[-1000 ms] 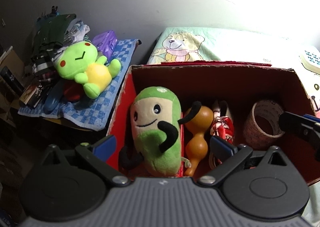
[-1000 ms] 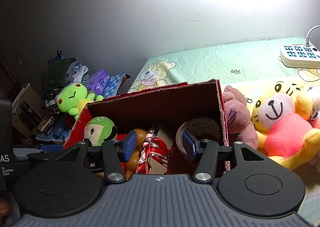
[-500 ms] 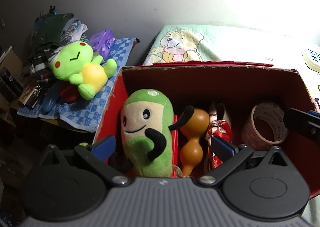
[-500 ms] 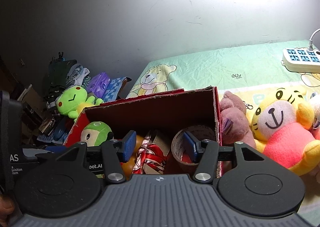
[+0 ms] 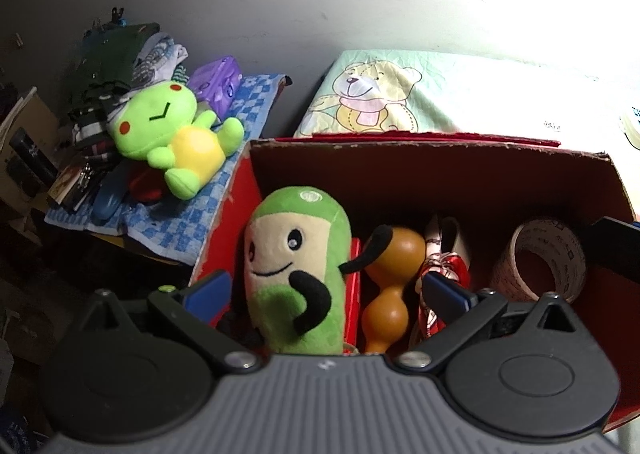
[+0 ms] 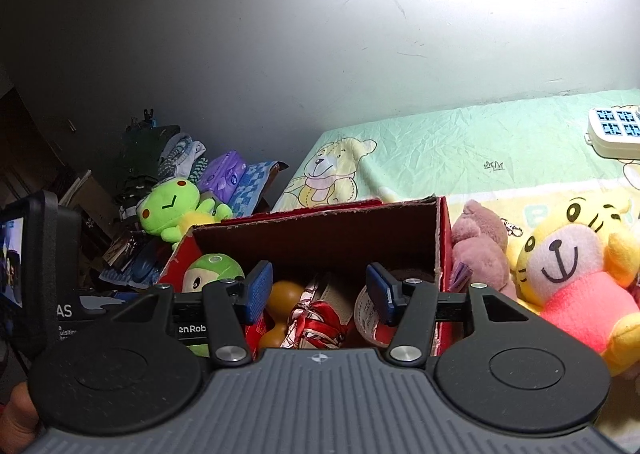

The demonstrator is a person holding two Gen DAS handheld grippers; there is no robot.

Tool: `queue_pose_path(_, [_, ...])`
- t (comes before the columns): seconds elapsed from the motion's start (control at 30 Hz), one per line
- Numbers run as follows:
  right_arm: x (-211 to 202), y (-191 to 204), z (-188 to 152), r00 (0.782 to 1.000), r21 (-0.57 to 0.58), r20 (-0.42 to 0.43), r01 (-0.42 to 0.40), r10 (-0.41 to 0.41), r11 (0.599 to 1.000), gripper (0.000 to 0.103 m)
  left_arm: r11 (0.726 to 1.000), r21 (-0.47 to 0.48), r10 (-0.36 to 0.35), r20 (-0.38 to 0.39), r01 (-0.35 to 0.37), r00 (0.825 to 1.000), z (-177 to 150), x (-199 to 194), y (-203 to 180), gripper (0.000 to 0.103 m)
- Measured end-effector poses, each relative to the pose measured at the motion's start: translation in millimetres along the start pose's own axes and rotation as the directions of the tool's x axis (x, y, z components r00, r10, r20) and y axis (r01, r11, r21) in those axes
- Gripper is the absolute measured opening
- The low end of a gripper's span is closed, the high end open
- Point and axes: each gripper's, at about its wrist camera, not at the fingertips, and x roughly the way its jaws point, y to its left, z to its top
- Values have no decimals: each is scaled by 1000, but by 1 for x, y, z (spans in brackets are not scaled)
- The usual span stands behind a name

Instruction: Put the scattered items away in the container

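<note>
Red cardboard box (image 5: 440, 158) already held the green capsule-shaped plush (image 5: 298, 270), an orange gourd (image 5: 390, 282) and a tape roll (image 5: 540, 262). I found my left gripper (image 5: 326, 288) and right gripper (image 6: 318, 292) both spread apart, empty. The pink plush bear (image 6: 480, 246) and yellow tiger plush (image 6: 576, 274) lay outside, beside the box wall. Risk: soft fur slipping from a shallow pinch
</note>
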Motion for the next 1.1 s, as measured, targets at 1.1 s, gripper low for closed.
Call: queue_pose_path(1.1, [-198, -201, -32, 916, 349, 112, 326, -384, 879, 55, 828, 302, -521, 102, 472, 847, -39, -123, -230, 102])
